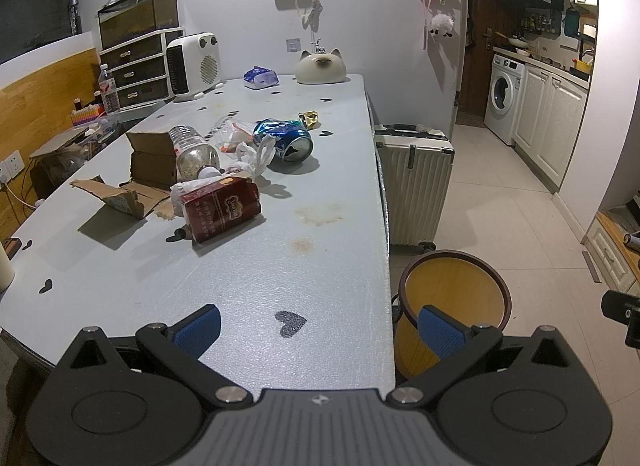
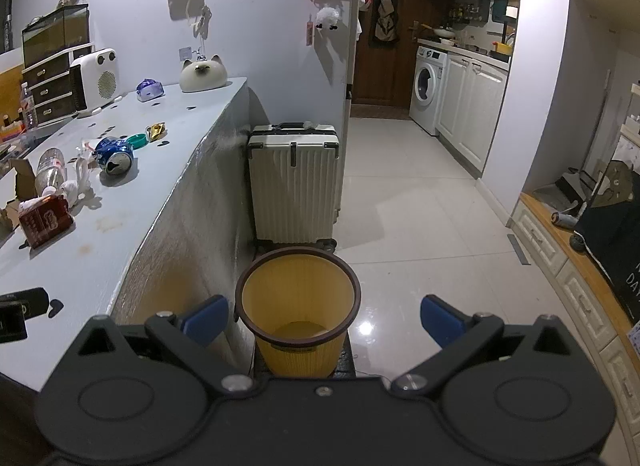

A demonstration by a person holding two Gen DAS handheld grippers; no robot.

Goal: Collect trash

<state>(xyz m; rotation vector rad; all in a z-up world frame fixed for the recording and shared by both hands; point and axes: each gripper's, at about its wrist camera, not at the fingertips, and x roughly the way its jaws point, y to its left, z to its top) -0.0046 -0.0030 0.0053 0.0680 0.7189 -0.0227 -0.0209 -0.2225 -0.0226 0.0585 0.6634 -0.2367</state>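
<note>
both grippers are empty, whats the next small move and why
Probably move the left gripper forward over the table toward the red carton, the nearest piece of the trash pile. Both grippers are open and hold nothing, and the yellow bin stands empty on the floor beside the table's edge, under the right gripper, so a first pickup seems due.

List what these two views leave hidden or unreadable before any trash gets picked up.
- Yellow bin: left wrist view, the lower part hidden by the table edge and the left gripper.
- Red carton: print too small to read in either view.
- Bin floor: right wrist view, partly hidden by the near rim above the right gripper.
- Torn cardboard: cut off by the left edge.
</note>
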